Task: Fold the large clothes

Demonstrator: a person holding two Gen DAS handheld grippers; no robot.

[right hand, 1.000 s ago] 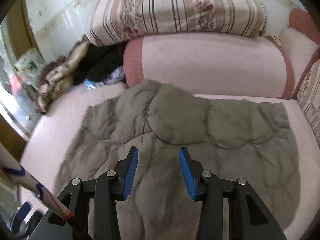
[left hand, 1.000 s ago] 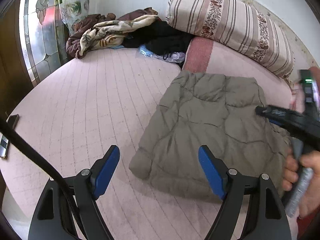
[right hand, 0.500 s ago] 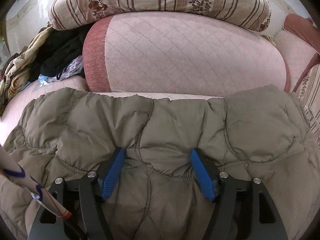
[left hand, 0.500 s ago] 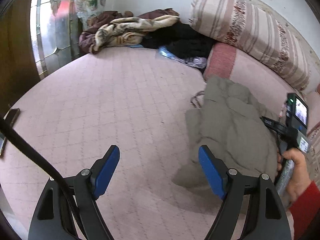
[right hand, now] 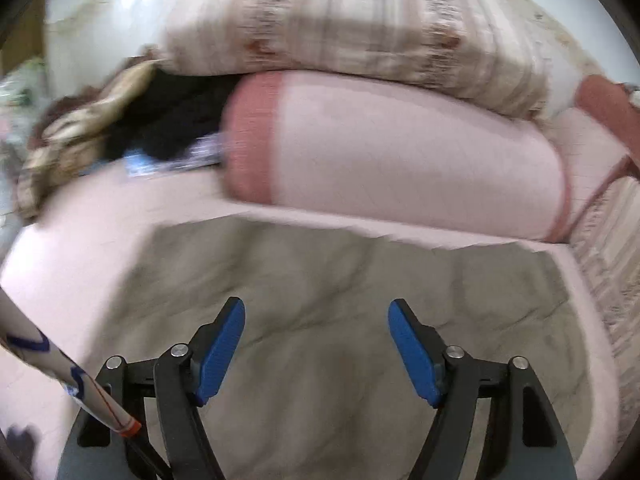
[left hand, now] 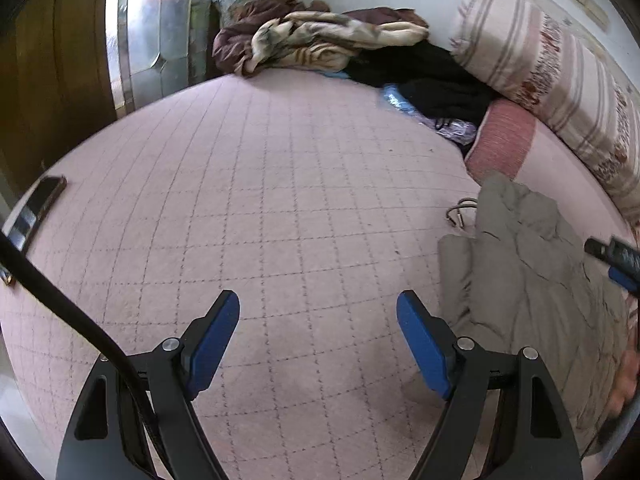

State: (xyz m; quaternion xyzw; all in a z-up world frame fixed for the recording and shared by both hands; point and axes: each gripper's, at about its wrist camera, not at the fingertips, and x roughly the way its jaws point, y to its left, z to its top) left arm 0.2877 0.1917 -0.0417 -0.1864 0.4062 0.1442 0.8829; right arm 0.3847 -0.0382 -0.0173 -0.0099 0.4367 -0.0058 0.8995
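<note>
A grey-green quilted jacket (left hand: 528, 280) lies folded on the pink quilted bed, at the right of the left wrist view. It fills the lower middle of the blurred right wrist view (right hand: 340, 280). My left gripper (left hand: 318, 340) is open and empty over bare bedspread, to the left of the jacket. My right gripper (right hand: 316, 344) is open and empty just above the jacket. Its tip (left hand: 612, 258) shows at the right edge of the left wrist view, over the jacket.
A pile of brown, beige and black clothes (left hand: 320, 44) lies at the far side. A pink bolster (right hand: 400, 152) and a striped pillow (right hand: 352, 20) lie behind the jacket. A phone (left hand: 36, 208) lies at the bed's left edge. A dark loop (left hand: 462, 210) lies by the jacket.
My right gripper has let go of the jacket, opened and lifted back. The jacket now lies flatter. My left gripper has swung left, away from the jacket, still open.
</note>
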